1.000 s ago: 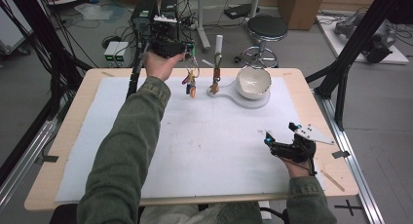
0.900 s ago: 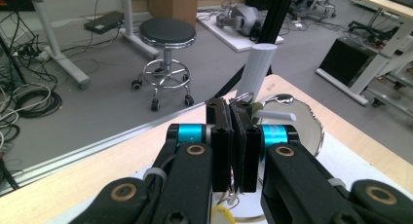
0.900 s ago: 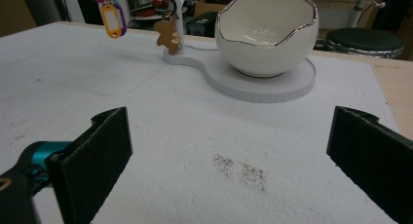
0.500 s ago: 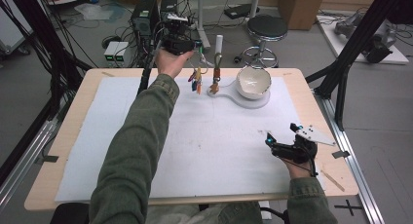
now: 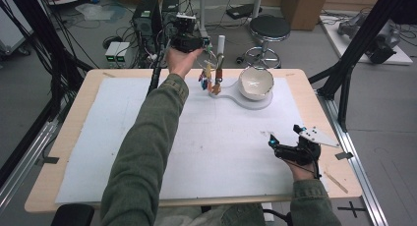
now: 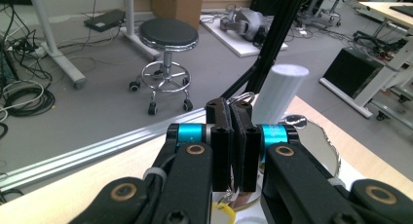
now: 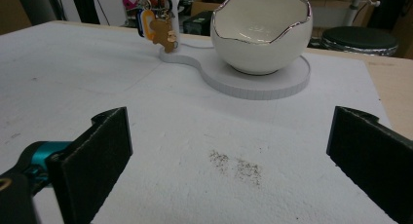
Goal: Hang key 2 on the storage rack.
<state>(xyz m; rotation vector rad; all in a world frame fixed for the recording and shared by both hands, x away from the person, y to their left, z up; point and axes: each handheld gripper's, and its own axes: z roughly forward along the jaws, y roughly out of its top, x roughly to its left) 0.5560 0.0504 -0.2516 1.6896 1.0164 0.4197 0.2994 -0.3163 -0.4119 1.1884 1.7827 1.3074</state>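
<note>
One bowl [image 5: 255,82], two grippers [image 5: 189,42] [image 5: 287,150]

Grey floor, black stool [image 5: 268,27], perhaps cables.

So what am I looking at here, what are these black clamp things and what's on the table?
A person sits at a table covered by a white mat, holding a hand-held two-jaw clamp in each hand. One picture comes from a camera above; the other two from cameras riding on the clamps. The left gripper reaches to the far edge, its jaws shut on a key ring beside a white post, where a bunch of keys and charms hangs. The post stands on a white base that also carries an eggshell-shaped bowl. The right gripper rests near the front right, jaws wide open, holding nothing.
</note>
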